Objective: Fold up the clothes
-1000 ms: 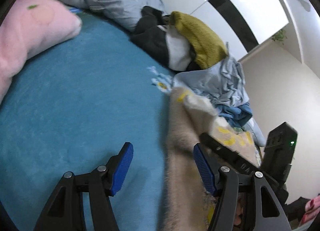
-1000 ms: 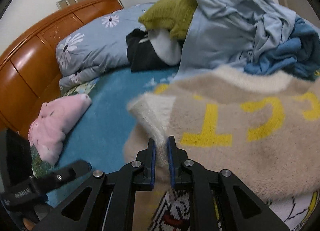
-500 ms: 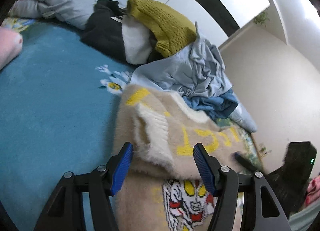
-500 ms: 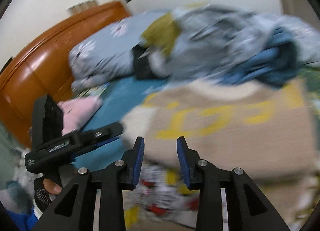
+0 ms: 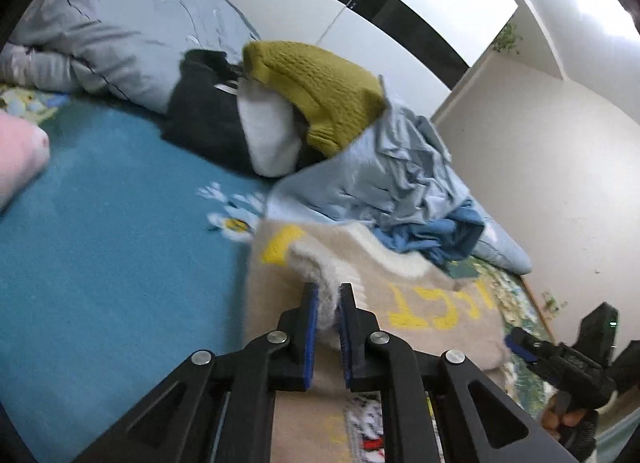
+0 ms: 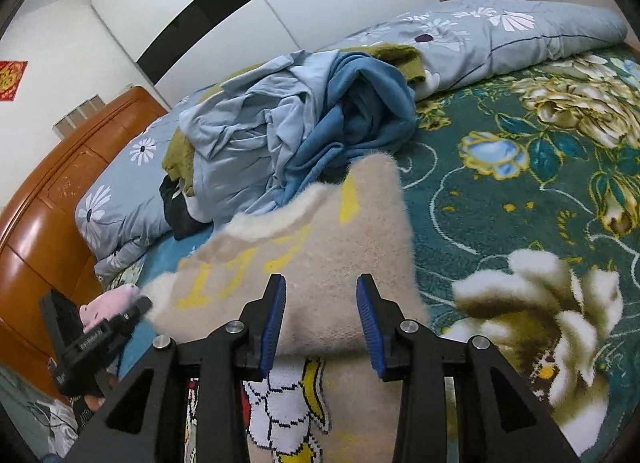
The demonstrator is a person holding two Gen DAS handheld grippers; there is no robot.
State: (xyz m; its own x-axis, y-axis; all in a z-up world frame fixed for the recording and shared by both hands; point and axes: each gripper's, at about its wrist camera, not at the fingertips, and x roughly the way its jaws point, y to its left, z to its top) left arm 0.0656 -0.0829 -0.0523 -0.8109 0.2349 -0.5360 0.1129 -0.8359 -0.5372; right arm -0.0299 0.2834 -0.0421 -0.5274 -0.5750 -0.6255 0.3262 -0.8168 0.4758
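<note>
The fuzzy beige sweater (image 5: 400,303) with yellow letters lies on the bed (image 5: 100,263), just below the crumpled clothes pile (image 5: 380,179). The left gripper (image 5: 328,299) pinches its white ribbed cuff; the right gripper (image 6: 320,299) hovers, jaws wide, over its folded edge.
</note>
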